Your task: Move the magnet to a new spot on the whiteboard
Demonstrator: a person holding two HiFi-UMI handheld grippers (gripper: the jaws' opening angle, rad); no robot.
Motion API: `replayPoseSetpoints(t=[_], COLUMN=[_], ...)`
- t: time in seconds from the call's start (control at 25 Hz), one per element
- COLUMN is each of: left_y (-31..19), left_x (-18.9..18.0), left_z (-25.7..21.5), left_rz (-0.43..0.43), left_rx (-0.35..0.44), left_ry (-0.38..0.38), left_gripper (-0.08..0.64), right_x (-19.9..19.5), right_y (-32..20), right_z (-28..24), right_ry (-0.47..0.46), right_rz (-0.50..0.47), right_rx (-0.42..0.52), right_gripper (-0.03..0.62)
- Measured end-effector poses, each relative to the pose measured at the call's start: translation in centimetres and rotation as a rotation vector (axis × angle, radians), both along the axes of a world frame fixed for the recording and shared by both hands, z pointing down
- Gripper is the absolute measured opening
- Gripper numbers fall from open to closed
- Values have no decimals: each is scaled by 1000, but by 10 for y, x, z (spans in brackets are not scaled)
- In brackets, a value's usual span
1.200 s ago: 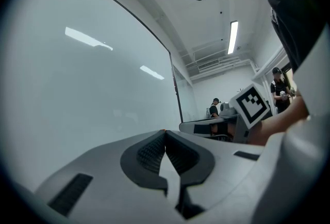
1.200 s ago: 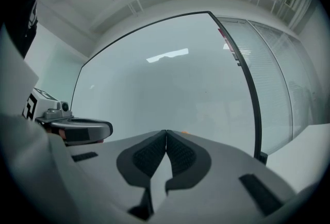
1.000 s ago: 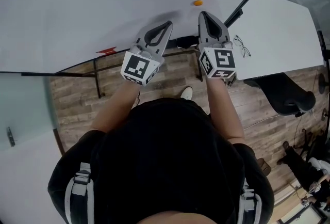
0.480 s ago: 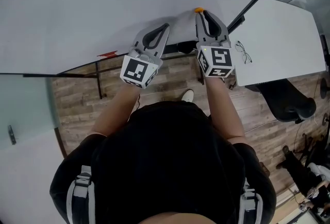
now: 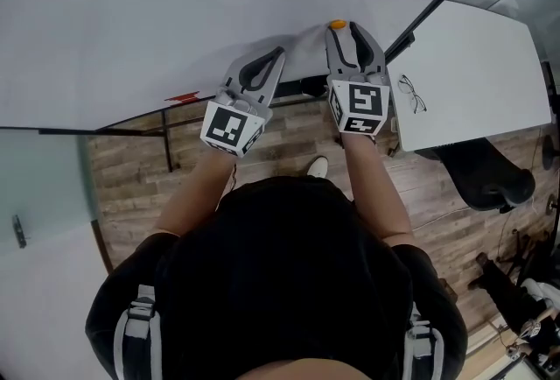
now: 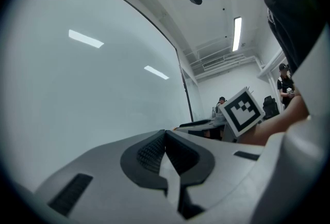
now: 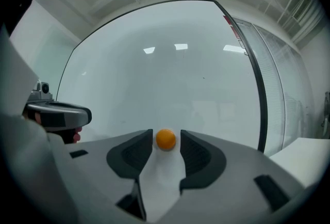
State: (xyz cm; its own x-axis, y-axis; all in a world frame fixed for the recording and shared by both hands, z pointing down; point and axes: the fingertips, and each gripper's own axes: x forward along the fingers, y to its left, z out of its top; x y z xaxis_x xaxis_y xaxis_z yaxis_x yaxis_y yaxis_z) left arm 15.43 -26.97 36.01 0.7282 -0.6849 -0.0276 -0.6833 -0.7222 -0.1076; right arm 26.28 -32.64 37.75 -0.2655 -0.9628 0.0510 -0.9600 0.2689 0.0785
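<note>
Your right gripper's [image 7: 166, 137] jaws have just been opening and stand apart around the magnet [image 7: 165, 140] on the whiteboard [image 7: 170, 73], not pressing it; close off-centre and it may slide away.

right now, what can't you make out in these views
- Head view: the orange magnet is partly hidden by the right hand-held gripper, whose jaws have just been opening with it between them.
- Head view: the red item at the whiteboard's edge is too small to name.
- Left gripper view: the far person is too small.
</note>
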Motion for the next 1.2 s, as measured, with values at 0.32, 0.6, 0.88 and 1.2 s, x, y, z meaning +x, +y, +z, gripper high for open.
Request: replayPoseSetpoints(t=[0.32, 0.6, 0.88, 1.2], left_y=[-3, -3, -1, 2], left_x=[-7, -11, -12, -20], left_z=[2, 4, 12, 10], left_rz=[-5, -5, 8, 1], left_rx=[-10, -14, -36, -39], left_ry=[-1, -2, -11, -13], left_gripper=[3, 3, 3, 3], right_x=[-3, -5, -3, -2], right_y=[-4, -6, -8, -7], right_z=[5, 6, 8, 6], right_ry=[12, 19, 5, 10], right_rz=[23, 39, 66, 97], right_rx=[-8, -2, 8, 16], right_gripper=[164, 158, 143, 120])
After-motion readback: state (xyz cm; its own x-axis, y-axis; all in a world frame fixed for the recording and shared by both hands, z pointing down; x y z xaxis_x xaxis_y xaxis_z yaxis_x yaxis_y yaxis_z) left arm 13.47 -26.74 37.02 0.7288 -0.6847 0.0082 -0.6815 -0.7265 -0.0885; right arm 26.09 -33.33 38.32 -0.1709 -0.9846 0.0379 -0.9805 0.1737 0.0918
